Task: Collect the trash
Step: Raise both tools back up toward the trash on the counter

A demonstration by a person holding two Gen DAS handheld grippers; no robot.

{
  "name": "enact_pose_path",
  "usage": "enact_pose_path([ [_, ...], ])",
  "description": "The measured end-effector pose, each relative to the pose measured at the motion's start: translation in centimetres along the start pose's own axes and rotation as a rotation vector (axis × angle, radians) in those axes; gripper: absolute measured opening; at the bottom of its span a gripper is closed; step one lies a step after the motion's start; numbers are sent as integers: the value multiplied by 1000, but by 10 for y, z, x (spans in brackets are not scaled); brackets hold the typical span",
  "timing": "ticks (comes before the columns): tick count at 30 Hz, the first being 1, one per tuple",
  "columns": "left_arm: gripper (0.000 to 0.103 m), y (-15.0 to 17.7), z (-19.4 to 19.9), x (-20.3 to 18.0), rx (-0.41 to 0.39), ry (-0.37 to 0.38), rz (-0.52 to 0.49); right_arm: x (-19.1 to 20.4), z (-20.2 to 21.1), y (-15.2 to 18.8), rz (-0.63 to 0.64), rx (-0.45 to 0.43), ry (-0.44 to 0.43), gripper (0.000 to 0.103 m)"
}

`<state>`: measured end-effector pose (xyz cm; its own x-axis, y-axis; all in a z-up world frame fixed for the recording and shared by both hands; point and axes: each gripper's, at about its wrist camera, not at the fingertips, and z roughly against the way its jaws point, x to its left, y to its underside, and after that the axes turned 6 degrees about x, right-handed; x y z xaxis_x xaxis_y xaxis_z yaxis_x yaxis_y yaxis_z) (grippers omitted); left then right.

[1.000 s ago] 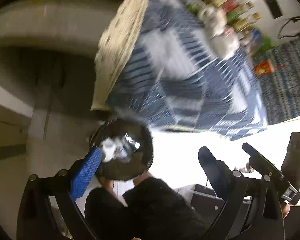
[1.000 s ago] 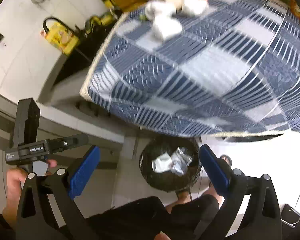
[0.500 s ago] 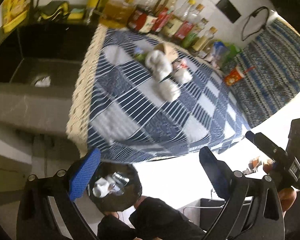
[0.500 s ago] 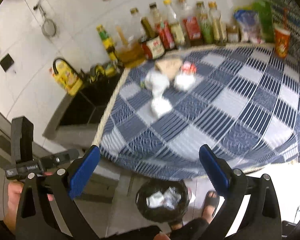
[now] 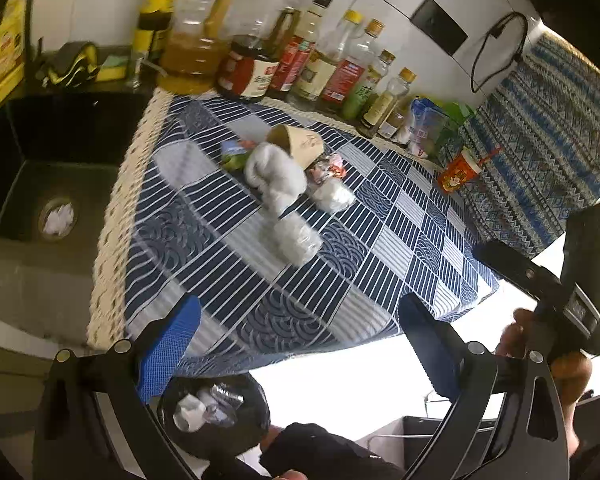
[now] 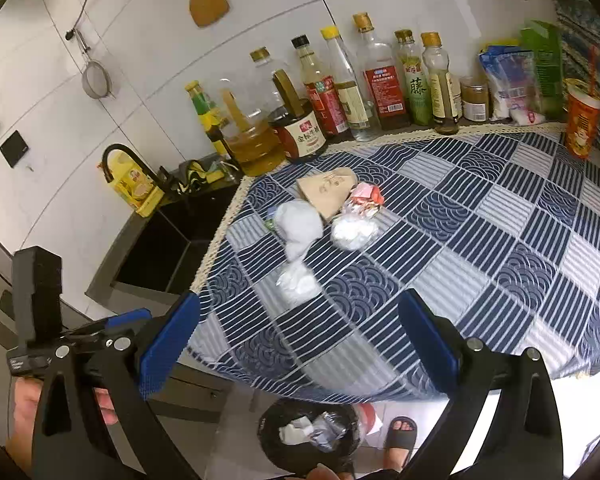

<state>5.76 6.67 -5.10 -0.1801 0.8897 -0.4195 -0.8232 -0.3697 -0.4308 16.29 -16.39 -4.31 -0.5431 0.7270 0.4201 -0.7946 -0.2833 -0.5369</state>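
Both grippers, left gripper (image 5: 298, 338) and right gripper (image 6: 298, 334), wide open, empty, above checked tablecloth (image 6: 480, 240), bottles (image 6: 364, 80) along tiled wall.

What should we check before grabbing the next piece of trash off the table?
1. Left hand-held gripper open and empty: ok.
2. Right hand-held gripper open and empty: ok.
3. Trash left on the checked tablecloth: ok; crumpled white wad lies nearest, with a bigger tissue clump, paper cup and red wrapper behind.
4. Nearest wad free of the others: cannot tell, it sits close to the clump.
5. Black trash bin open on the floor below the table edge: ok, some trash already inside.
6. Bottles far from the pile: ok.
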Motion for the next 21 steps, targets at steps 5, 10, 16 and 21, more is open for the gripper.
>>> enact_pose_path([
  [5,96,-18,-27,-16,18,-25,10,-22,-27,-25,37,54,-30,98],
  [10,96,-33,-58,-24,58,-53,46,-43,-57,-44,54,104,-44,98],
  [16,96,-49,-91,-29,102,-105,69,-66,-97,-66,75,161,-66,98],
  [21,96,-60,-113,-28,125,-147,77,-76,-131,-80,107,233,-97,98],
])
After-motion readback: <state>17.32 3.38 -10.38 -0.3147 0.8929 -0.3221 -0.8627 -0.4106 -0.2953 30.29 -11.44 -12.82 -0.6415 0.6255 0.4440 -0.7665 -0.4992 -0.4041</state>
